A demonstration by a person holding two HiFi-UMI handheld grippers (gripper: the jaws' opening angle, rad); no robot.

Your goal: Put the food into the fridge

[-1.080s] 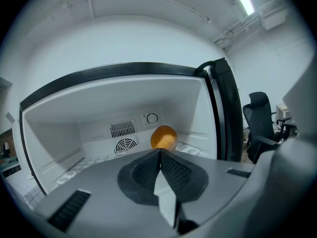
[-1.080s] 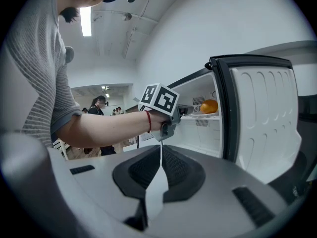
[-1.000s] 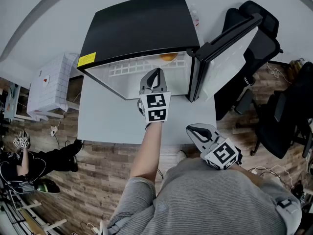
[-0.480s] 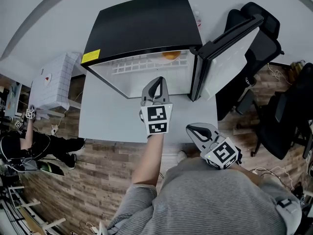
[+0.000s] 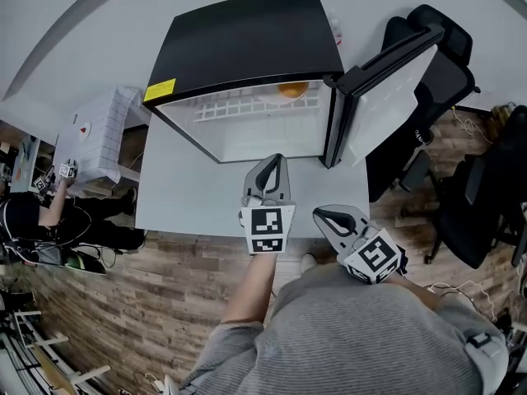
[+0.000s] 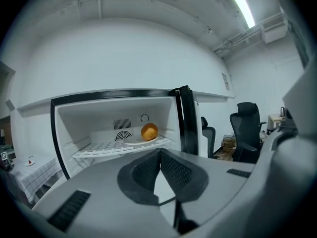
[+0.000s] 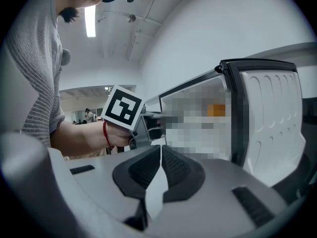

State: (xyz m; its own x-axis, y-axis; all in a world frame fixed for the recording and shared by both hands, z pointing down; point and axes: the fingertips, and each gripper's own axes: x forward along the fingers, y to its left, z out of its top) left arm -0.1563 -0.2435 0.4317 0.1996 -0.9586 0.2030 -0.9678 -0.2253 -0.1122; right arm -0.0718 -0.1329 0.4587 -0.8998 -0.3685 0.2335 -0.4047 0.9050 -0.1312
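A small black fridge (image 5: 247,39) stands on a white table (image 5: 181,196) with its door (image 5: 387,81) swung open to the right. An orange (image 5: 292,90) rests on a white plate on the wire shelf inside, and the left gripper view shows the orange (image 6: 149,131) there too. My left gripper (image 5: 273,160) is shut and empty, hanging over the table in front of the fridge opening. My right gripper (image 5: 324,216) is also shut and empty, lower right near my body at the table's front edge.
Black office chairs (image 5: 436,48) stand behind the open door at the right. A white checked box (image 5: 90,138) sits left of the table. A person (image 5: 33,229) sits on the wooden floor at far left.
My left gripper has drawn back out of the fridge opening toward me, over the table. The right gripper has stayed where it was. The person at far left has shifted.
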